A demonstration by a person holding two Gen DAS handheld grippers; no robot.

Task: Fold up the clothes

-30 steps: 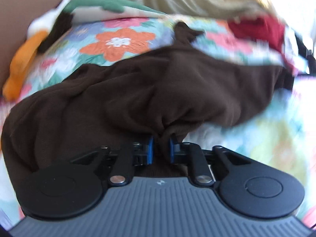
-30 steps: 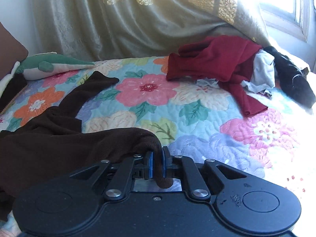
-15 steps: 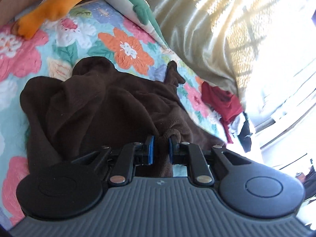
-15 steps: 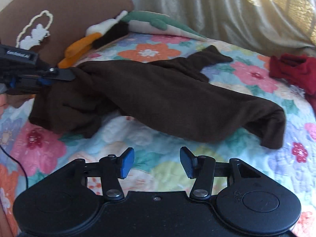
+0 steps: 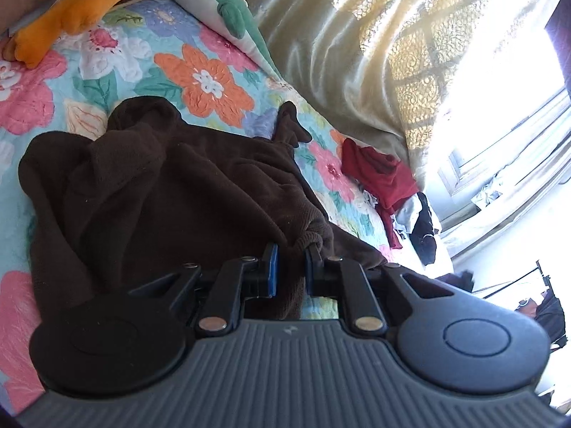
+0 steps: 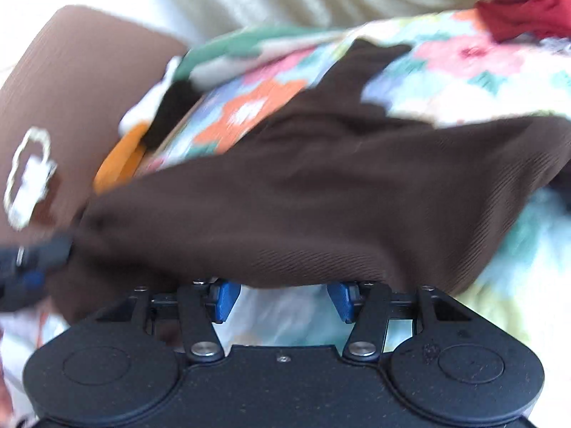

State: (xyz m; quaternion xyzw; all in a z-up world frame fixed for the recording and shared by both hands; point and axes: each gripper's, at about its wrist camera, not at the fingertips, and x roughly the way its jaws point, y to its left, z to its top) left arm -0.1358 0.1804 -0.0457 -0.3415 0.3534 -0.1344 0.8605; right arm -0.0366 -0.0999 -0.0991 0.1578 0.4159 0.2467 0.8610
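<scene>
A dark brown knit garment [image 5: 160, 196] lies crumpled on a floral quilt [image 5: 207, 82]. My left gripper [image 5: 291, 249] is shut on a bunched edge of it, with fabric pinched between the blue pads. In the blurred right wrist view the same brown garment [image 6: 321, 196] stretches across the frame, pulled taut toward the left gripper [image 6: 32, 267] at the left edge. My right gripper [image 6: 283, 294] stands open just under the garment's near hem. Its blue pads are wide apart and press on nothing.
A pile of red [image 5: 378, 174], grey and black clothes lies further along the bed by the bright window. An orange, white and green plush toy [image 5: 71, 14] and a brown pillow [image 6: 71, 82] sit at the head end. A pale curtain [image 5: 357, 35] hangs behind.
My right gripper let go of the brown garment's end, opened, and swung left toward the hem near the left gripper. My left gripper rolled early on, then held still, keeping its grip.
</scene>
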